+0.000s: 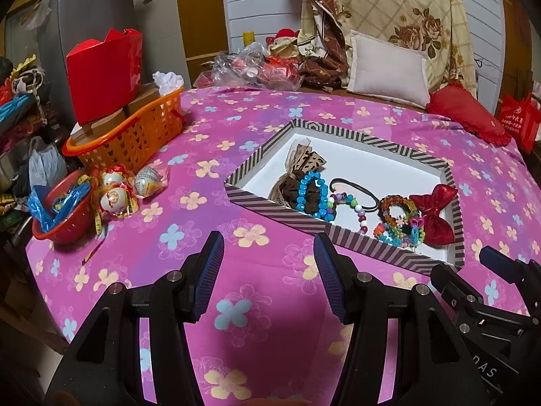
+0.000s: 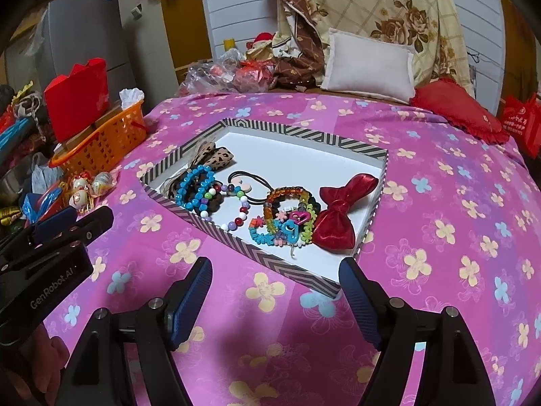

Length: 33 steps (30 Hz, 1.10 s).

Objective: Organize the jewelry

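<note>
Both grippers hung over the pink flowered bedspread (image 1: pixel 257 155), tilted down toward the striped tray (image 1: pixel 341 128). Left gripper (image 1: pixel 268 277) had jaws wide apart, nothing between the pads, only bedspread under them. Right gripper (image 2: pixel 275 299) was likewise spread wide and empty, with the tray's near corner just past its fingertips. In the left wrist view the tray sat at 1 o'clock from the left gripper; in the right wrist view it was at 12 o'clock. All the jewelry lay inside the tray, bunched along its near edge: blue bead bracelet (image 2: pixel 196 186) on top of a leopard-print fabric piece (image 2: pixel 213 155), a multicolour bead string (image 2: pixel 236 218), a black hair tie (image 2: pixel 257 182), a tangle of rainbow bracelets (image 2: pixel 287 220) and a red satin bow (image 2: pixel 341 220) touching that tangle on its right. The far half of the tray was bare white. Only the low striped tray wall stood between the grippers and the jewelry. Clutter at 10 o'clock in the left wrist view, well apart from the tray: orange basket (image 1: pixel 135 132) holding a red box (image 1: pixel 101 74), a red bowl (image 1: pixel 64 213), and wrapped round sweets (image 1: pixel 118 193). At 12 to 2 o'clock, beyond the tray: white pillow (image 1: pixel 389 67), red heart cushion (image 1: pixel 470 115), floral quilt (image 1: pixel 399 10).
</note>
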Tool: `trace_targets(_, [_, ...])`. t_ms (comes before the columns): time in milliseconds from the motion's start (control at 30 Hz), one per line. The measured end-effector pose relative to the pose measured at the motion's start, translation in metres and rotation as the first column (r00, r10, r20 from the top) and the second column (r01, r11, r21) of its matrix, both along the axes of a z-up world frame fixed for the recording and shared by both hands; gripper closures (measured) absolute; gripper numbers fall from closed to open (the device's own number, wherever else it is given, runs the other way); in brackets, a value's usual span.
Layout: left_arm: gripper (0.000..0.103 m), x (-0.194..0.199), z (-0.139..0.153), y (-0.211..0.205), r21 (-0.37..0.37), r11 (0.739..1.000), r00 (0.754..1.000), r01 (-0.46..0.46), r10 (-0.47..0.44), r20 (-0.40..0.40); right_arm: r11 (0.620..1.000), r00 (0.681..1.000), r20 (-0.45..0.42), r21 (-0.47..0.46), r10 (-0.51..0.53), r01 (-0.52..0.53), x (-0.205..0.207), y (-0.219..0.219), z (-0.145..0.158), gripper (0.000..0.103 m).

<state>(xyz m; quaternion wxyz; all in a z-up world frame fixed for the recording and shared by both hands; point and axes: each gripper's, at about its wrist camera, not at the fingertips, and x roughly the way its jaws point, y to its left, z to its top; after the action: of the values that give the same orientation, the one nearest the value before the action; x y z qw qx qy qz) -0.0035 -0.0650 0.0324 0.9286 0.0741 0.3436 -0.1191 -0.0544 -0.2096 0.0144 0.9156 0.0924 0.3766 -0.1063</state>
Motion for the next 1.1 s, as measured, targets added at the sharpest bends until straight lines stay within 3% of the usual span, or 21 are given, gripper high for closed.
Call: trace_targets(1100, [0.048, 0.003, -0.010, -0.003, 0.014, 1.000, 1.000, 0.000, 0.001, -0.005, 1.000, 1.000, -0.031, 0.010, -0.003, 0.003, 0.004, -0.003, -0.008, 0.028])
